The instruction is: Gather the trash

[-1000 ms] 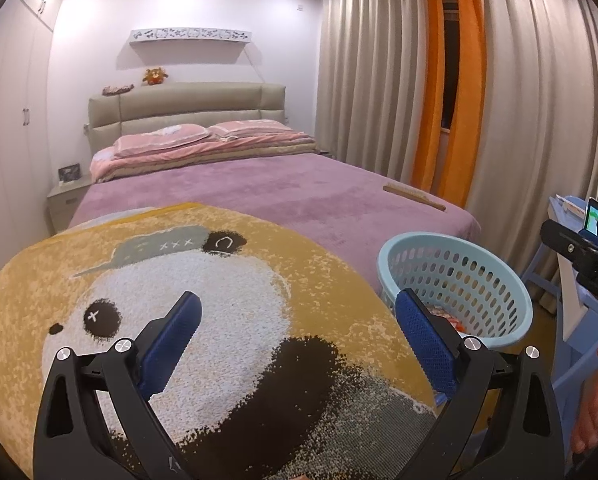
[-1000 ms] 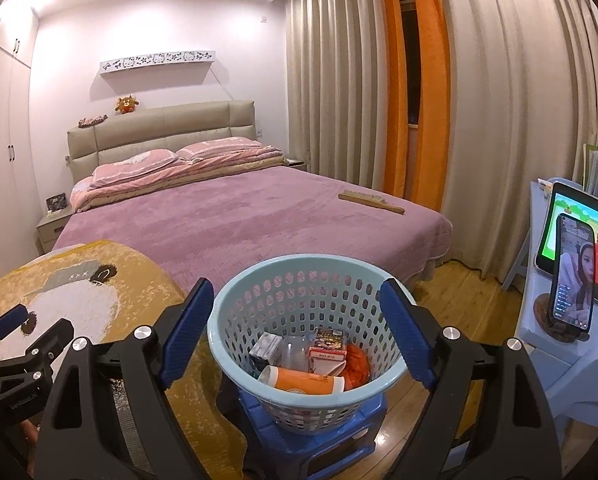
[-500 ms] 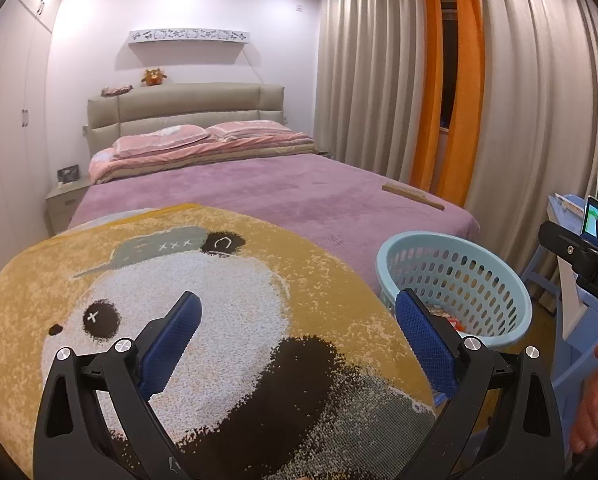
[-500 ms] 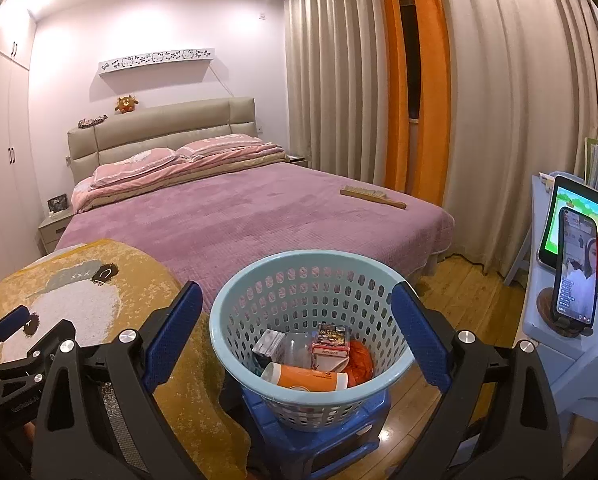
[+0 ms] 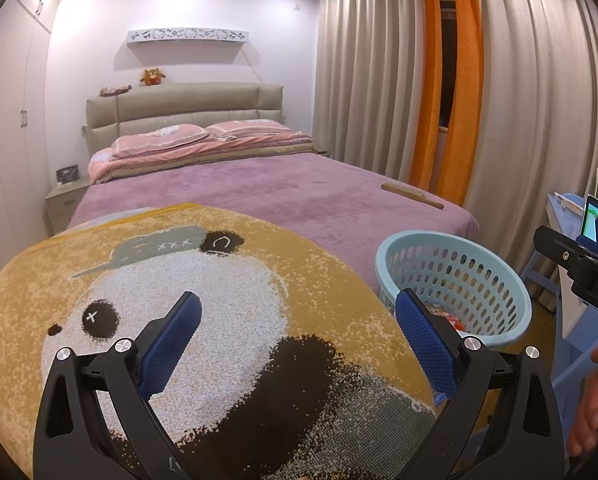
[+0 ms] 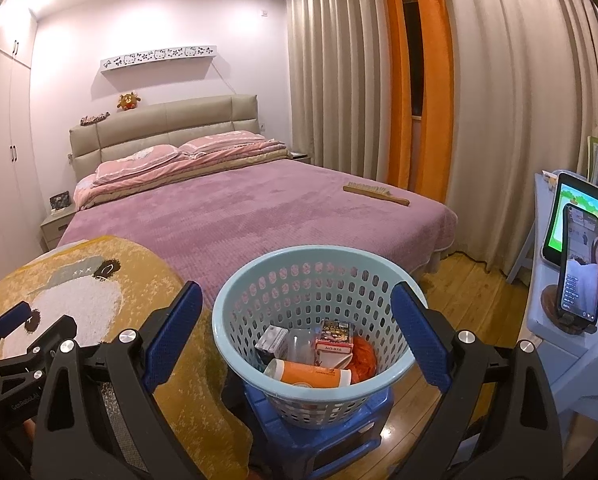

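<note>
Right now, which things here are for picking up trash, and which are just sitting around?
For the trash job:
- light blue basket, on a blue stool
- trash in it: orange-and-white bottle, small red box
- left gripper and right gripper, both open and empty

Just sitting around:
- wooden brush on the bed
- panda rug
- phone and tablet

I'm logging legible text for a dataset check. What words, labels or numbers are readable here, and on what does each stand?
"GenRoboAI": left gripper body, right wrist view.
"DA": cut off at the frame edge, right gripper's body, left wrist view.
"xxx": panda's cap on the yellow blanket.
"HO-975", roughly: small box in the basket; its other print is blurred.
Orange bottle, phone, tablet: text too small.
</note>
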Demonstrator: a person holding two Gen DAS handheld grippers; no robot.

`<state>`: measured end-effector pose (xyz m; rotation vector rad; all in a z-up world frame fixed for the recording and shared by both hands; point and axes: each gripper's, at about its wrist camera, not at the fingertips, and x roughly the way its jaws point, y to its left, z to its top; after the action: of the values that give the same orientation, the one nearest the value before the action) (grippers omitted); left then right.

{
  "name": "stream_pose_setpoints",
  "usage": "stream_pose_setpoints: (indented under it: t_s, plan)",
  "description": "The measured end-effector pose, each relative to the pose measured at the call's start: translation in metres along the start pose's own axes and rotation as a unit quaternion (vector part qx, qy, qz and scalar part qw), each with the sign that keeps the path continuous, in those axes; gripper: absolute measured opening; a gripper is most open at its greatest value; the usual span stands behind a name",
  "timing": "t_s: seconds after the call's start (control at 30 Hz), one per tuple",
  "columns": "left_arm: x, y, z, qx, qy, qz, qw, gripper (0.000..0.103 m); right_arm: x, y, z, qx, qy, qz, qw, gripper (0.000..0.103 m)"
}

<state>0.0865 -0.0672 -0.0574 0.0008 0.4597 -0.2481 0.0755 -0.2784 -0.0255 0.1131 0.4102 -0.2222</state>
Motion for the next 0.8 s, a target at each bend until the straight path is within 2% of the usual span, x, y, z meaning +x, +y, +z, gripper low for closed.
stream_pose_setpoints:
  t_s: [0.8]
  plan:
    - [-0.0002,-0.0013,-0.0002,0.003,0.0,-0.002,1.0,0.095,0.0003,0.0018,-0.0014,0.001,0.003,0.002,1.0,0.091]
